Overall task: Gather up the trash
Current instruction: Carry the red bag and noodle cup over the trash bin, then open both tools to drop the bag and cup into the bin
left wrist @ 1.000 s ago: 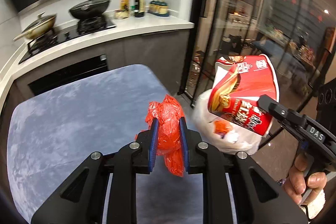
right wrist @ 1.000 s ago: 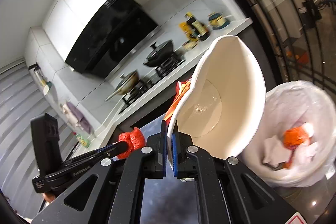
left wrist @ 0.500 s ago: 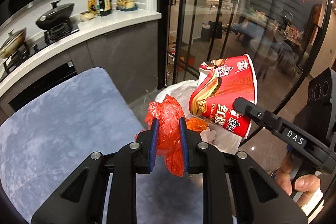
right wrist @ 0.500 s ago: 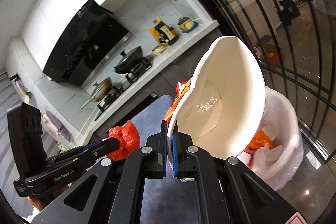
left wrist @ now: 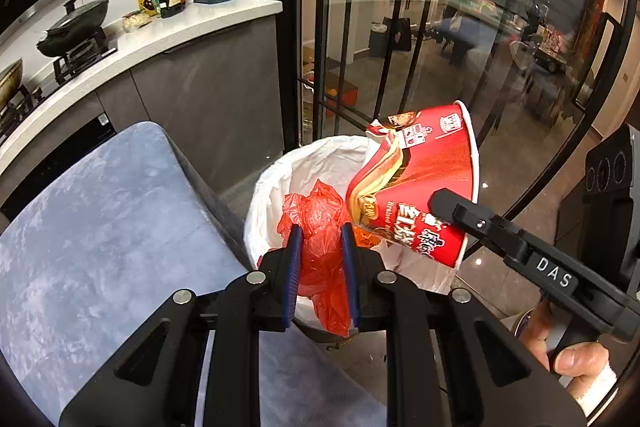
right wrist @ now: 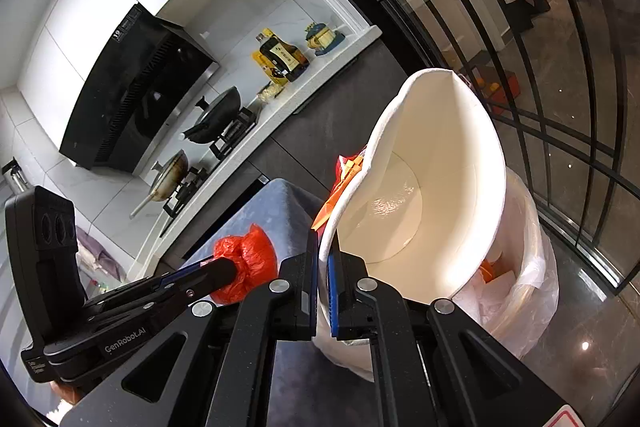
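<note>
while clamped: left gripper (left wrist: 320,259) on red bag (left wrist: 320,227), right gripper (right wrist: 325,267) on cup rim (right wrist: 384,131)

Read "DAS" in white letters on the arm of my right gripper (left wrist: 440,203), at the right of the left wrist view. Read "GenRobot.AI" on the side of my left gripper (right wrist: 236,269), low left in the right wrist view. The red noodle cup (left wrist: 420,183) carried large white Chinese characters and the partial word "Braised". The range hood (right wrist: 132,91) bore "19" at its top corner; finer print there was illegible.

trash bin (left wrist: 272,183) bottom hidden by noodle cup (left wrist: 424,179)
</note>
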